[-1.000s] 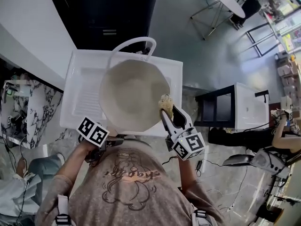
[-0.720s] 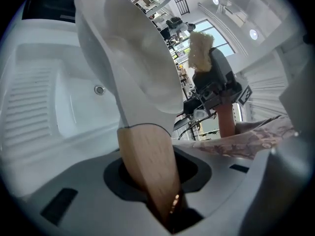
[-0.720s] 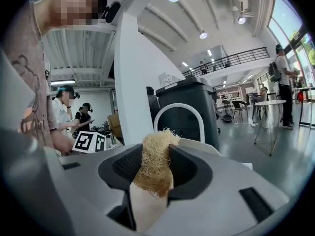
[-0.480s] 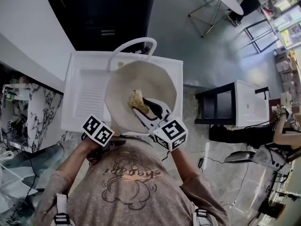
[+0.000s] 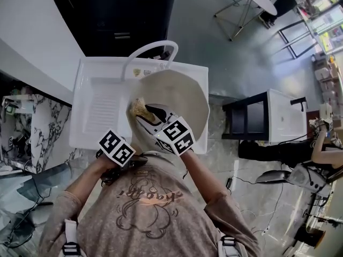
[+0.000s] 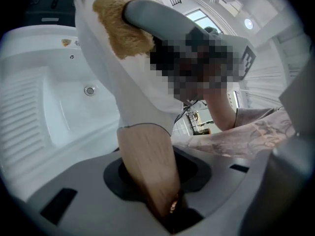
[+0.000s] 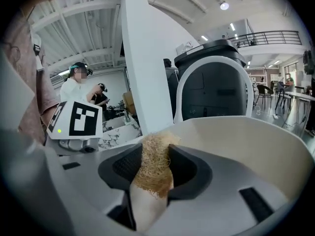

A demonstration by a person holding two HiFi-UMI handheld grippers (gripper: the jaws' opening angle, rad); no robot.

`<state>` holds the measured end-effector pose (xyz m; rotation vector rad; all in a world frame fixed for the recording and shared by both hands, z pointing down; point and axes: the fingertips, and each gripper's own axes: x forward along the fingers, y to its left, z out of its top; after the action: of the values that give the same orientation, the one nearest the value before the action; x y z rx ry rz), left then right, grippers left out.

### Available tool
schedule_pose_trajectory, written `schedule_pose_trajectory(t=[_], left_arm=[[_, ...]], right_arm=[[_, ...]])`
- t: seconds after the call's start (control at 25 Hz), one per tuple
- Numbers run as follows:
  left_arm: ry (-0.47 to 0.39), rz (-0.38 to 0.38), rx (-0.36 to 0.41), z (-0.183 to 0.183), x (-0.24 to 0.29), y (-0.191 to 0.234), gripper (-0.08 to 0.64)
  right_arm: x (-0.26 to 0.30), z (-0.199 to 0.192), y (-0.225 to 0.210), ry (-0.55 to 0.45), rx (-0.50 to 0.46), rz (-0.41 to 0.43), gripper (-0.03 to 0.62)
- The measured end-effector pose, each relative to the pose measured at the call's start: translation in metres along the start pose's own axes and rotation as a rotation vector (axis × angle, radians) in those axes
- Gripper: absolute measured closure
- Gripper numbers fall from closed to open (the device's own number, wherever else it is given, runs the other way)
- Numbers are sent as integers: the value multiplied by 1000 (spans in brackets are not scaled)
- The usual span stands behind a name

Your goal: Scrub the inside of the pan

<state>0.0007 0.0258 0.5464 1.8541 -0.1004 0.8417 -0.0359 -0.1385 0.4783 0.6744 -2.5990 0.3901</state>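
A cream pan (image 5: 182, 98) is held tilted over the white sink (image 5: 96, 111). Its wooden handle (image 6: 147, 166) sits between the jaws of my left gripper (image 6: 152, 181), which is shut on it near the person's chest (image 5: 128, 162). My right gripper (image 5: 143, 111) reaches into the pan and is shut on a tan fibrous scrubber (image 5: 139, 107). The scrubber presses against the pan's inner wall on the left side (image 6: 118, 23). In the right gripper view the scrubber (image 7: 155, 166) fills the jaws, with the pan's rim (image 7: 246, 136) curving behind it.
A white arched faucet (image 5: 153, 50) stands at the sink's far edge. The basin has a drain (image 6: 89, 90) and a ribbed drainboard (image 5: 102, 111) on the left. A black and white cabinet (image 5: 268, 125) stands to the right. People stand in the background (image 7: 78, 85).
My right gripper has carried the scrubber from the pan's right rim across the inside to its left wall. The pan has tilted and shifted slightly right; the left gripper still holds the handle.
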Motion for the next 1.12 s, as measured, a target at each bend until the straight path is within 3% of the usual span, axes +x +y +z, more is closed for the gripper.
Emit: schedule_pose_trajectory(t=[0.44,0.84,1.12], left_arm=[[21,-21,4,-1,6,-2,423],[14,-33,7,6,6,-5,423],[5,-30,4,5,8,-4,423]], right_arm=[[17,-8,-14,8,-29,-93,413],[23,12,-66,-19,-36,-244,413],[23,7,-85,-4,-52,-295,413]])
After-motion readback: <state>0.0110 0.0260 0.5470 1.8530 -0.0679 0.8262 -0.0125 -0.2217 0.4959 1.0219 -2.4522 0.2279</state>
